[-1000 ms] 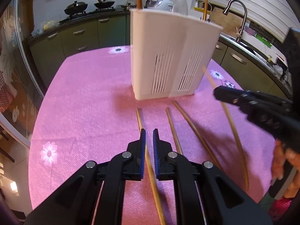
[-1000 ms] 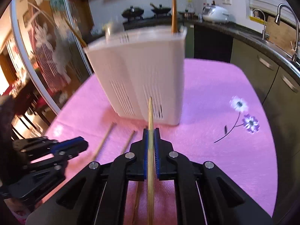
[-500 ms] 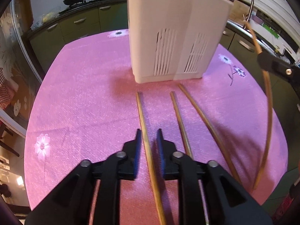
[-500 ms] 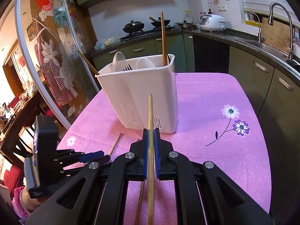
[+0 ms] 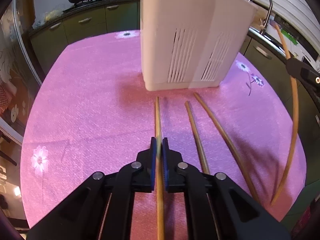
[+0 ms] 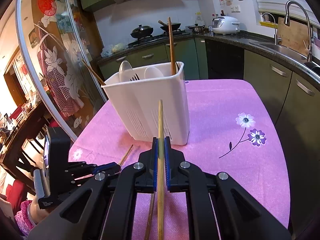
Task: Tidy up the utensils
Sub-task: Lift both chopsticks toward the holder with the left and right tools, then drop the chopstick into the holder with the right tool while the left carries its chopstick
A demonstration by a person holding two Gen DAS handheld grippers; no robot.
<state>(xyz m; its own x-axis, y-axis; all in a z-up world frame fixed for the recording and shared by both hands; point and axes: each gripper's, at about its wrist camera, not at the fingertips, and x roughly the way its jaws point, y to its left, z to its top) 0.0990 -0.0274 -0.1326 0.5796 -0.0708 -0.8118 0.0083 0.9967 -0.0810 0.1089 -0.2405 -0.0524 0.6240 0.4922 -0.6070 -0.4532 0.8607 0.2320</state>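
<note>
Left wrist view: left gripper (image 5: 159,147) pinching a bamboo chopstick (image 5: 158,118) lying on the pink table (image 5: 84,100), long axis pointing straight ahead at the white utensil holder (image 5: 192,40).

Right wrist view: right gripper (image 6: 160,147) clamped on another chopstick (image 6: 160,120), raised, tip aimed toward the holder just ahead.

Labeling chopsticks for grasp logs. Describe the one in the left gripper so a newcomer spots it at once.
Start at the white caddy on the pink cloth. Three chopsticks lie in front of it, pointing at its base. The held chopstick is the leftmost, the only one running between the left gripper fingers; the other two lie free to its right.
</note>
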